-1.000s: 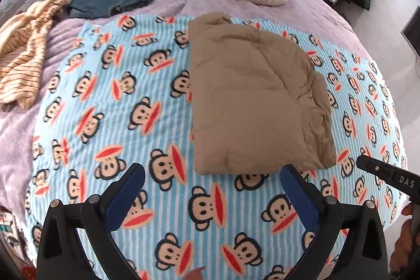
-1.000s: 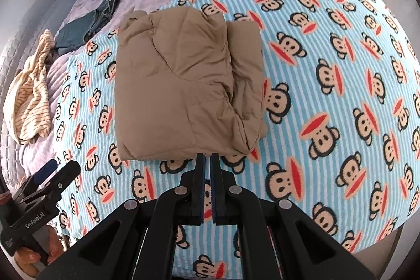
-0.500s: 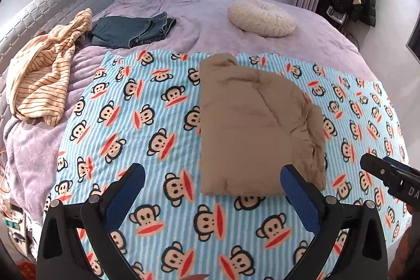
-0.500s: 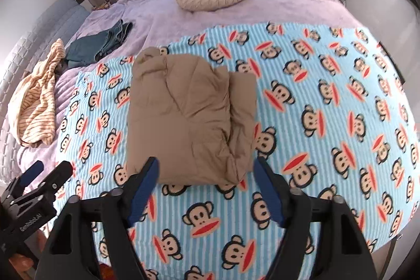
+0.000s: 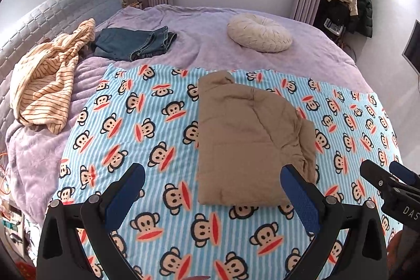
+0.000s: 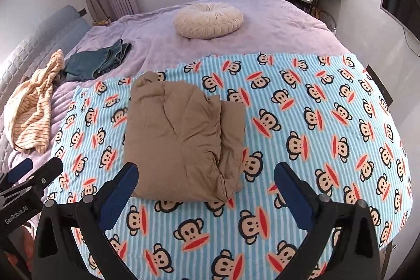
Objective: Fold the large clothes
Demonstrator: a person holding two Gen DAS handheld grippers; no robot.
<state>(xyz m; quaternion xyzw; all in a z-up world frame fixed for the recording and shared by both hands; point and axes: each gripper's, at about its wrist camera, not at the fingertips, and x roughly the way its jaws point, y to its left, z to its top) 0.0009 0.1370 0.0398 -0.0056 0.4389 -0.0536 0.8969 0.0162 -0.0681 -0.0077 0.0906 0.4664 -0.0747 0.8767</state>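
A tan padded garment (image 5: 249, 138) (image 6: 183, 138) lies folded into a thick rectangle on the blue striped monkey-print blanket (image 5: 147, 133) (image 6: 315, 122). My left gripper (image 5: 214, 183) hangs above the blanket's near part, jaws wide open and empty, the garment's near edge showing between the fingers. My right gripper (image 6: 206, 180) is also raised above the garment's near edge; its jaws are opening wide with nothing held. Each gripper's tip shows at the edge of the other's view: the right gripper (image 5: 388, 180) and the left gripper (image 6: 31, 175).
A striped yellow garment (image 5: 50, 85) and folded jeans (image 5: 134, 43) lie at the bed's left on the lilac cover (image 5: 210, 30). A round cream cushion (image 5: 258, 32) sits at the back. Coats (image 5: 346, 1) hang at the far right, beside a window.
The right gripper went from shut to wide open. Both grippers rose and tipped up, so the garment looks smaller and the window and far wall came into view.
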